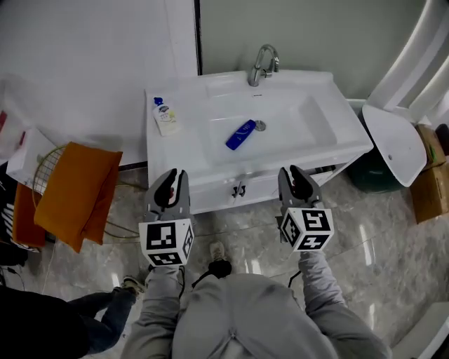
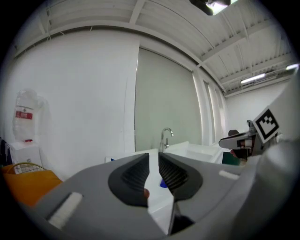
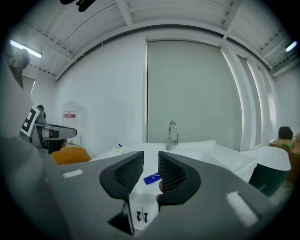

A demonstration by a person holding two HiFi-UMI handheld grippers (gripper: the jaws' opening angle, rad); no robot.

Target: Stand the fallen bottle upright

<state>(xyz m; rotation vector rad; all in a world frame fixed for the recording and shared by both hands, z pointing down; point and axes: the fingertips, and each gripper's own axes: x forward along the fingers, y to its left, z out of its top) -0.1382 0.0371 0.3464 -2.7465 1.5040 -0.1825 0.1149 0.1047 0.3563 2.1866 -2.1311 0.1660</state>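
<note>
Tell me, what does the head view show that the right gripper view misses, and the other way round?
Only the head view: the person's grey-trousered legs, a shoe and the drain. Only the right gripper view: the ceiling beams and a strip light. Both: the blue bottle lying in the sink, the faucet and a white bottle on the sink's left rim.
</note>
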